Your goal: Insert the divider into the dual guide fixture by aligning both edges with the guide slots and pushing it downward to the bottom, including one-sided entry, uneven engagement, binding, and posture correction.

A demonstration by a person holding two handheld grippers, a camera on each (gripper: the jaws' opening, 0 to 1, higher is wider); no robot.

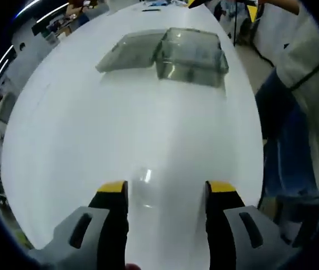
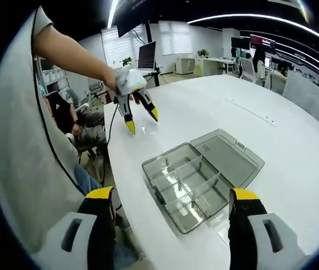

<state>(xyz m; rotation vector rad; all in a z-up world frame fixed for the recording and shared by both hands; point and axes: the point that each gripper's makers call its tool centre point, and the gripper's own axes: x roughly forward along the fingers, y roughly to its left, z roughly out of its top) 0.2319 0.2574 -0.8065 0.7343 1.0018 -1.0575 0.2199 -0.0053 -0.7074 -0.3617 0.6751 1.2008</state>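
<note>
Both grippers hang above a wide white table [image 2: 272,129], and both are released, nothing between the jaws. The left gripper [image 1: 166,194] hovers over bare tabletop with its yellow-tipped jaws spread wide; in the right gripper view it [image 2: 142,118] sits up at eleven o'clock, tips pointing down at the table. Just between those tips lies a small clear piece [image 1: 143,188], faint against the white surface. My read is that this is the divider, though it is too transparent to be sure.

The right gripper [image 2: 173,199] is spread too, and it frames the smoky clear compartment box [image 2: 190,185] dead centre. The lid [image 2: 229,154] is folded flat toward two o'clock, and the cross walls already inside split the box into cells. From the left gripper view the box [image 1: 193,56] sits up at twelve o'clock, well apart from the jaws.

What could go wrong from here? The clear piece lies flat on a slick table, so the jaws may skate over it or push it away rather than pick it up. It is thin, so a grip off-centre would let it swing and enter one slot first, then bind partway down. The box is light and unclamped, so pushing on a jammed divider could tip or slide it unless the other gripper steadies it. The slots are hard to see through clear plastic, too.

Writing? None readable on box, lid or table.
</note>
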